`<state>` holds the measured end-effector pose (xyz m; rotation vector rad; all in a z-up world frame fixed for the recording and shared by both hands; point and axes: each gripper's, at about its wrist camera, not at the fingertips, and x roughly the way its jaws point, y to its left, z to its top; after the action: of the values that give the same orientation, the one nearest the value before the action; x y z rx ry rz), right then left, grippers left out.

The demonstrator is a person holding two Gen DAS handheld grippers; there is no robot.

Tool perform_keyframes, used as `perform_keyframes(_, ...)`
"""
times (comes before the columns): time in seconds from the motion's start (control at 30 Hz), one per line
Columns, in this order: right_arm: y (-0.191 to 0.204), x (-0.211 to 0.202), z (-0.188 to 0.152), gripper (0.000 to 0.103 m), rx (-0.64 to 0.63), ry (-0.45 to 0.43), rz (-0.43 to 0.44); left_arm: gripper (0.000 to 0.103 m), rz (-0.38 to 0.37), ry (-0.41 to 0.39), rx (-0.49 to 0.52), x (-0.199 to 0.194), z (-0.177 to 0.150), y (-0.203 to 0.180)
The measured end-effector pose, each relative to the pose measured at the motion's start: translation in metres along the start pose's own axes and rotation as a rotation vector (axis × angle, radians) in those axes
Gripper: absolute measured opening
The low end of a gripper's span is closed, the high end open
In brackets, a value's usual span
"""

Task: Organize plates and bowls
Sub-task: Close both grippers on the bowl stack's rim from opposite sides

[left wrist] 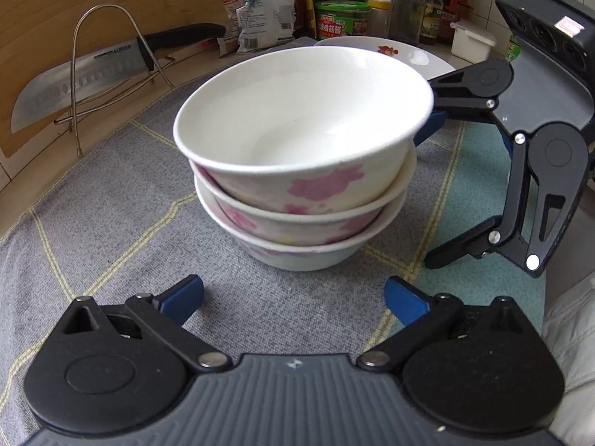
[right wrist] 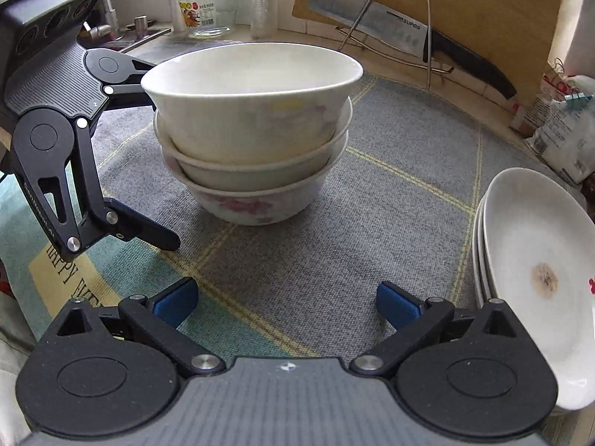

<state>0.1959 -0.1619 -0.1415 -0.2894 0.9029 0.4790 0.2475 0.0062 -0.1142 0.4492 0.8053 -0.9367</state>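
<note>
Three white bowls with pink flowers are stacked [left wrist: 301, 171] on a grey checked cloth [left wrist: 111, 200]; the stack also shows in the right wrist view [right wrist: 253, 130]. My left gripper [left wrist: 293, 299] is open and empty, a short way in front of the stack. My right gripper [right wrist: 286, 299] is open and empty, also short of the stack. Each gripper shows in the other's view, beside the stack: the right one [left wrist: 431, 189] and the left one [right wrist: 163, 152]. A stack of white plates [right wrist: 535, 267] lies at the right; it shows behind the bowls in the left wrist view [left wrist: 401, 50].
A cleaver [left wrist: 74, 81] rests in a wire rack against a wooden board [left wrist: 93, 0]. Bags, jars and bottles [left wrist: 342, 18] stand along the back wall. A glass jar [right wrist: 208, 3] stands near a sink edge.
</note>
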Motion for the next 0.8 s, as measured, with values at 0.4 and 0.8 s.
perform_keyframes(0.4, -0.003, 0.003, 0.005, 0.103, -0.021, 0.004, 0.016, 0.103, 0.022, -0.013, -0.021, 0.004, 0.003, -0.004)
perform_keyframes(0.8, 0.005, 0.005, 0.029, 0.103, -0.068, 0.043, -0.045, 0.102, -0.094, -0.051, 0.21, 0.007, 0.01, 0.004)
